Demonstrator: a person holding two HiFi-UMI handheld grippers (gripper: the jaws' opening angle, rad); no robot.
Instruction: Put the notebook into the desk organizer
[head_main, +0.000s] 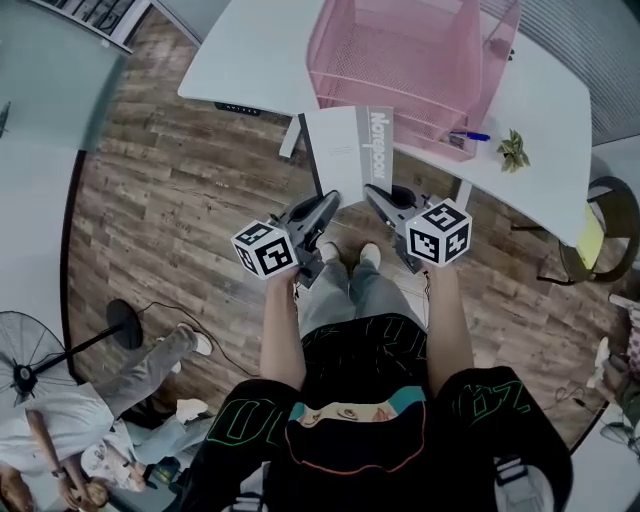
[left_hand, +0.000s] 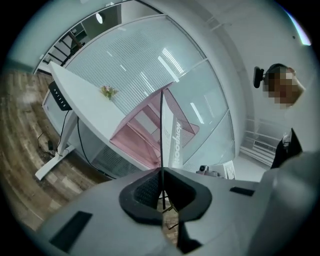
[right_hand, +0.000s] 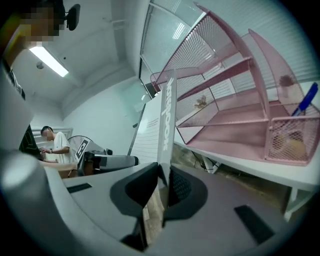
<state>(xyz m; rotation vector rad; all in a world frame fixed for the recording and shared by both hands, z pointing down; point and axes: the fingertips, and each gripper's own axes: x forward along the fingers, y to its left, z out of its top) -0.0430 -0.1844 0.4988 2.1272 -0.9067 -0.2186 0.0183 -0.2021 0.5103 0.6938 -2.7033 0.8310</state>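
Both grippers are pinching the notebook (head_main: 345, 140): the left gripper (head_main: 330, 200) is closing its jaws almost fully on the thin white near edge, and the right gripper (head_main: 375, 192) is clamping just as tightly on the grey spine side. The notebook is hanging in the air between them, at the near edge of the white table (head_main: 250, 50), pointing toward the pink mesh desk organizer (head_main: 400, 50) standing on it. A blue pen (head_main: 468, 136) is sitting in the organizer's corner cup, and a small plant (head_main: 514, 150) is lying just beside it. Wood-plank flooring (head_main: 170, 200) is showing below, with a pedestal fan (head_main: 20, 350) off to the left.
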